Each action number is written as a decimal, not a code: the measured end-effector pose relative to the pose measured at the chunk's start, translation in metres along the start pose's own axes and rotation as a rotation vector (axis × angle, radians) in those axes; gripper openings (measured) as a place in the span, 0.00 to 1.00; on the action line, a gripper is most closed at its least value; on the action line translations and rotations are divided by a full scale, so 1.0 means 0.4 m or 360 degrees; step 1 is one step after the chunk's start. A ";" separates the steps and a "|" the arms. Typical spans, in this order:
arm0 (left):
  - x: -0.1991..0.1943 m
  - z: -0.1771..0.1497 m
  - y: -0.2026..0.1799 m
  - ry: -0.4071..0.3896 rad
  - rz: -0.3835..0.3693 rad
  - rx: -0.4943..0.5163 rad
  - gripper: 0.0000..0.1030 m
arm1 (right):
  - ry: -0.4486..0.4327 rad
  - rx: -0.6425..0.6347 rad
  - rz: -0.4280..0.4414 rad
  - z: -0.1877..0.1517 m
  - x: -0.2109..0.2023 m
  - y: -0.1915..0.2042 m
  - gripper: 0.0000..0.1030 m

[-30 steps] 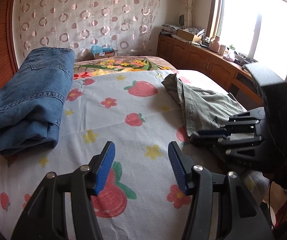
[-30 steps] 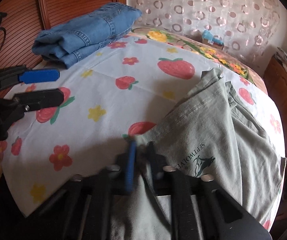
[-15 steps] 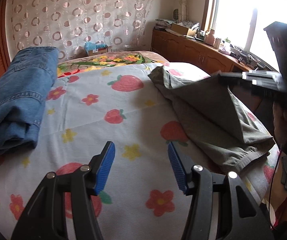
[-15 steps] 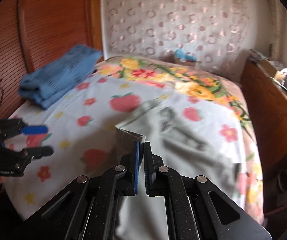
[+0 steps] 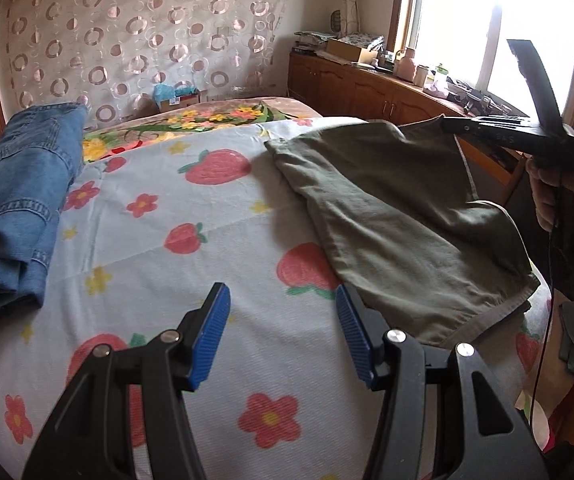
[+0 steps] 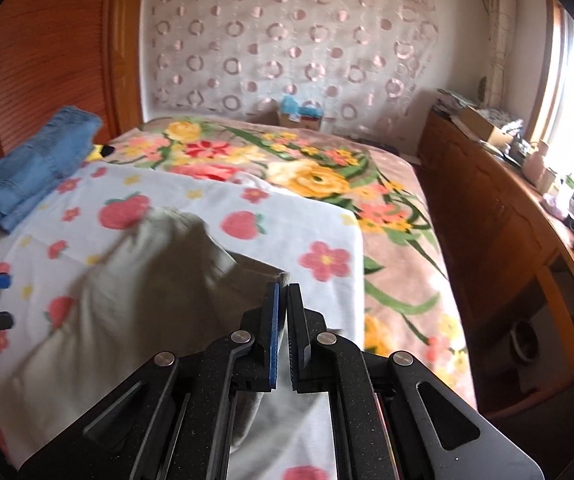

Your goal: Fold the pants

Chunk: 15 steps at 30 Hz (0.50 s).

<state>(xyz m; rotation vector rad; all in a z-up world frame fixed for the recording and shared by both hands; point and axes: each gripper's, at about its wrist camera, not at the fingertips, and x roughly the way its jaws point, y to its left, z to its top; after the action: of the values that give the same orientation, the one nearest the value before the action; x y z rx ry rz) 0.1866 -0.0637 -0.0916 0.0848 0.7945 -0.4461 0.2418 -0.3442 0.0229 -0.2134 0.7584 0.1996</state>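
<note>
At the lower left of the frame, your left tool (image 5: 283, 328) hangs half open, empty.
Right of it the green pants (image 5: 399, 216) drape limp on the bed (image 5: 191, 240); your right tool (image 6: 283, 320) pinches their raised corner shut. Soft, light cloth: take the loose hem.

Left gripper (image 5: 283, 316) agape; right gripper (image 6: 283, 292) clamped.

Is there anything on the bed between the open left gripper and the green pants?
Nothing visible. Only bare strawberry-print sheet lies between the open left gripper and the olive-green pants, whose near hem sits just beside its right finger. The folded jeans lie off on the far side. The right gripper already pinches a corner.
</note>
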 end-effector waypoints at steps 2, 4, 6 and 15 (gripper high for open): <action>0.000 -0.001 -0.007 0.0002 -0.0001 0.0008 0.53 | 0.0021 0.0010 -0.0025 -0.004 0.015 -0.024 0.01; 0.001 0.000 -0.013 0.0007 0.0001 0.0012 0.53 | 0.0037 0.0022 -0.0037 -0.009 0.024 -0.037 0.01; 0.002 -0.001 -0.014 0.0010 0.0002 0.0012 0.53 | 0.0058 0.0018 -0.0063 -0.013 0.036 -0.046 0.01; 0.000 -0.005 -0.026 0.0005 0.0003 0.0013 0.53 | 0.0120 0.0098 -0.0025 -0.049 0.035 -0.060 0.20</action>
<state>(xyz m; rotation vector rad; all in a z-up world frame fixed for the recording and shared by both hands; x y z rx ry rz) 0.1808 -0.0727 -0.0921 0.0940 0.7959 -0.4478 0.2451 -0.3710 0.0023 -0.1691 0.8360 0.1534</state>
